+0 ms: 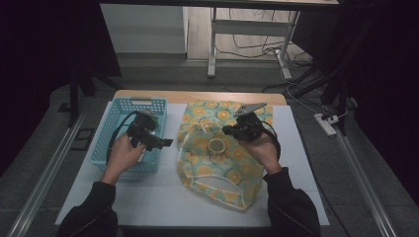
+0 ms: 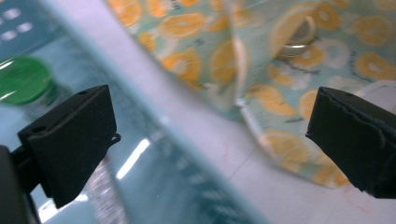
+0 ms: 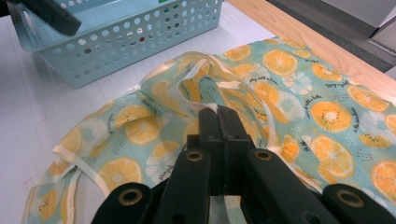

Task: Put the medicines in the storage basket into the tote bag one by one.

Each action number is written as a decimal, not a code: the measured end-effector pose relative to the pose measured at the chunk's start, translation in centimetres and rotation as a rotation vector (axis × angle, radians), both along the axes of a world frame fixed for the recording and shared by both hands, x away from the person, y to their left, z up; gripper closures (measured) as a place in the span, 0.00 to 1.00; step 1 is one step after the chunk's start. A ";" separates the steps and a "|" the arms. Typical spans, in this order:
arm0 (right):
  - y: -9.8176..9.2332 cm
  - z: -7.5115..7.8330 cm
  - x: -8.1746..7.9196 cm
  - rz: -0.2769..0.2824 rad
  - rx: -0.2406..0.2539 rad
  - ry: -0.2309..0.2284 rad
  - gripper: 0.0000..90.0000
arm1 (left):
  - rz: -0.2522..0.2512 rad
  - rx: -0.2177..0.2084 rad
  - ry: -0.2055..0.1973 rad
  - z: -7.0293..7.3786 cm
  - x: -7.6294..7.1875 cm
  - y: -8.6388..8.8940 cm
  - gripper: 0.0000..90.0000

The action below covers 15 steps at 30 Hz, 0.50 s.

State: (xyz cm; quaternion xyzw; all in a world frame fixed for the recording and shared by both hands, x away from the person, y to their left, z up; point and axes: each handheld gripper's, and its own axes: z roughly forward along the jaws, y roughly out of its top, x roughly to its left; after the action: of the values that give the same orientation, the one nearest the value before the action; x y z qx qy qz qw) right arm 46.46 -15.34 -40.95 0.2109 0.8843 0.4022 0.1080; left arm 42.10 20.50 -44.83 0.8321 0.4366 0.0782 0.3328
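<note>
Orange-print bag (image 1: 217,158) lies flat on white tabletop (image 1: 163,197), centre-right, mouth toward the basket side. A round can (image 1: 216,145) sits in its opening; the left gripper view shows the can's rim (image 2: 294,42) just inside the fabric.

R gripper (image 1: 236,129) is clenched on the bag's upper edge; in the right gripper view the jaws meet with a pinch of hem bunched at the tips (image 3: 219,112). Judged purpose: holding the mouth lifted so items can go in.

L gripper (image 1: 153,139) hangs above the near right corner of the blue basket (image 1: 111,129), jaws released and wide apart, nothing between them. In the left gripper view a green-lidded jar (image 2: 23,79) stands in the basket, beside one jaw. Likely next item, though that's a judgement.

Edges/room: basket wall (image 3: 140,46) stands between jar and bag, near the bag's edge but apart. Bare strip of tabletop between them gives a transfer lane. Wooden table edge (image 1: 197,96) runs close behind the bag; front of the tabletop is open. Bag's loose strap (image 1: 217,182) trails toward the person, a possible snag.
</note>
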 end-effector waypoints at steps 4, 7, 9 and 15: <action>0.1 0.0 -0.1 0.002 -0.006 -0.003 1.00 | 0.038 0.026 0.014 -0.4 0.1 1.3 0.02; 0.1 0.0 -0.1 0.001 -0.006 -0.002 1.00 | 0.064 0.037 0.017 -0.7 0.1 2.2 0.02; 0.1 0.0 -0.1 0.001 -0.006 -0.003 1.00 | 0.083 0.043 0.020 -1.0 0.1 2.7 0.02; 0.1 0.0 -0.1 0.003 -0.008 -0.004 1.00 | 0.124 0.055 0.045 -1.8 0.6 4.1 0.02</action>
State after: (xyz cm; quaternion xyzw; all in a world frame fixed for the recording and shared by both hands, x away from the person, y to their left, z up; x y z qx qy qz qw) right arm 46.38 -15.21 -40.94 0.2082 0.8860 0.3994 0.1099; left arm 42.70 24.62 -46.65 0.8139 0.4922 0.0920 0.2948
